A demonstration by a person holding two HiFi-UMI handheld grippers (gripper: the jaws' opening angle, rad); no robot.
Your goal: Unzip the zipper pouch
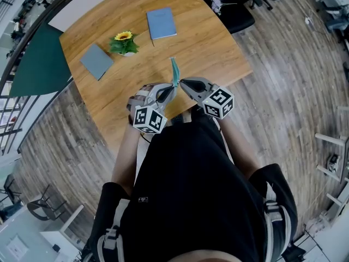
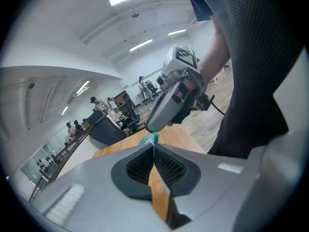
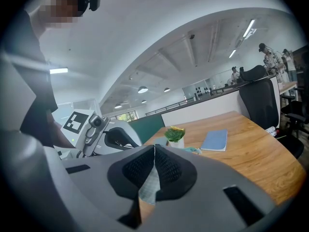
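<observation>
Head view looks steeply down on a wooden counter (image 1: pixel 207 42), with the person's dark top (image 1: pixel 191 190) filling the lower part of the picture. At the counter's near edge the two grippers come nose to nose. The left gripper (image 1: pixel 170 90) and the right gripper (image 1: pixel 184 84) meet at the lower end of a teal zipper pouch (image 1: pixel 174 71). The pouch stands on edge above the wood and shows as a thin upright strip; I cannot tell whether its bottom touches the counter.

In the left gripper view the fingers (image 2: pixel 170 168) are pressed together, with a scrap of the teal pouch (image 2: pixel 150 139) caught at their tips. The nose of the right gripper (image 2: pixel 155 122) hangs just above that scrap.

In the right gripper view the fingers (image 3: pixel 135 170) are likewise closed, clamped on a pale gridded panel of the pouch (image 3: pixel 149 187) that hangs out below the pads. The left gripper (image 3: pixel 120 139) sits close by at the left.

Farther back on the counter, well apart from the pouch, stands a small potted sunflower (image 1: pixel 124 42). It is flanked by two blue-grey notebooks: one towards the far edge (image 1: pixel 161 23), the other to its left (image 1: pixel 96 61). A plank floor (image 1: pixel 283 91) surrounds the counter.
</observation>
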